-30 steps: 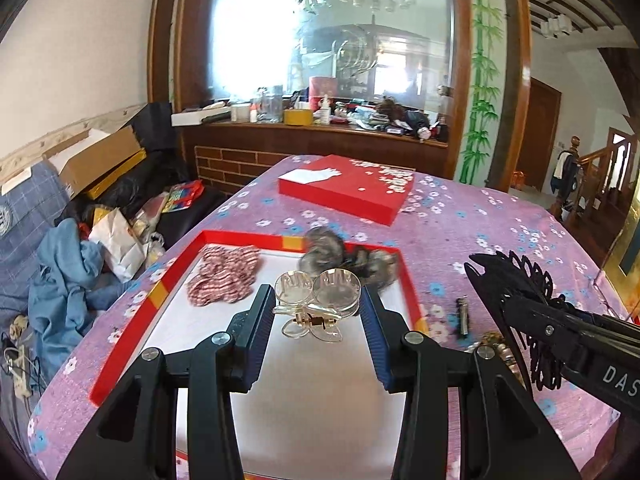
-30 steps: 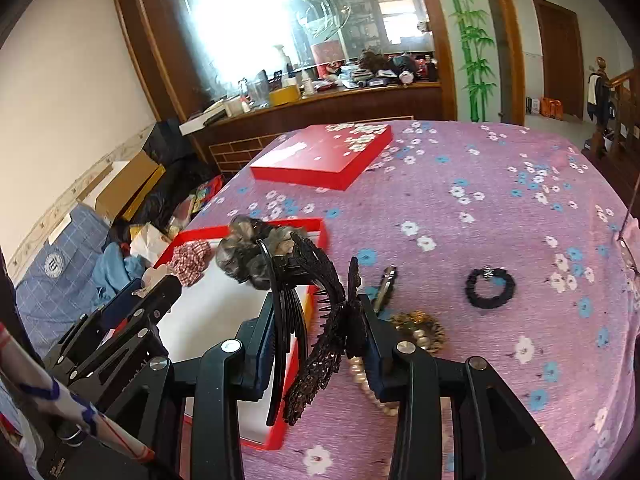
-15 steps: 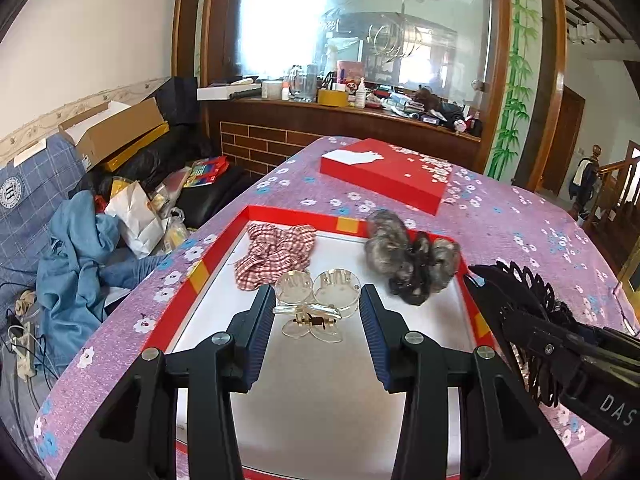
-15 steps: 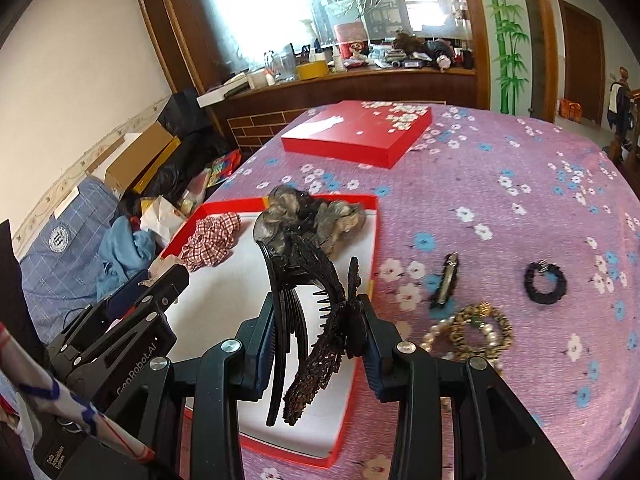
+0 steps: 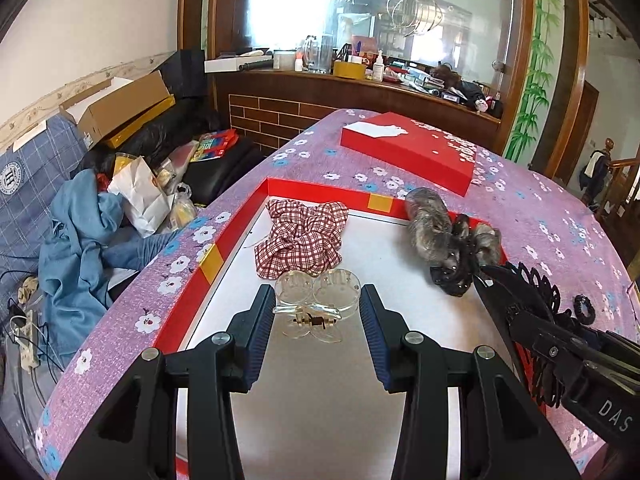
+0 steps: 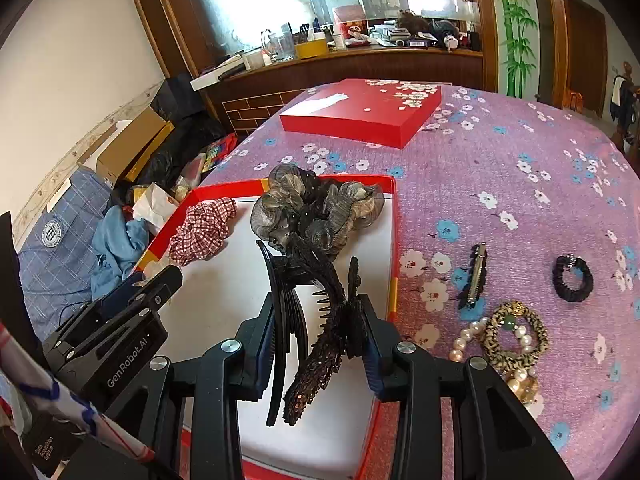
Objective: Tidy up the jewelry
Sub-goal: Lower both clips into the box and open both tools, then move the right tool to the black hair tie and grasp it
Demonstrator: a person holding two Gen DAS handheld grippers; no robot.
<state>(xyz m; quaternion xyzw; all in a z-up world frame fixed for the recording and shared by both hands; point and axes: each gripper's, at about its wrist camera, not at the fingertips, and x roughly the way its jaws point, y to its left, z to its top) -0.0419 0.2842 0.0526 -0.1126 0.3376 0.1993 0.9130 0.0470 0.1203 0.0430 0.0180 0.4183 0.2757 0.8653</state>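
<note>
Gripping a clear clip [image 5: 315, 304], left tongs [image 5: 317, 322]; right tongs [image 6: 319, 334] clamp a black claw clip [image 6: 316, 320], bracelets [image 6: 506, 338] right-view only.

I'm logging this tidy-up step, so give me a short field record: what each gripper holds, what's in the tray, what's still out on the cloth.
left gripper: shut on clear clip
right gripper: shut on black clip
tray: plaid scrunchie, grey scrunchie
on cloth: barrette, black tie, bracelets
lid: far side of the cloth
</note>
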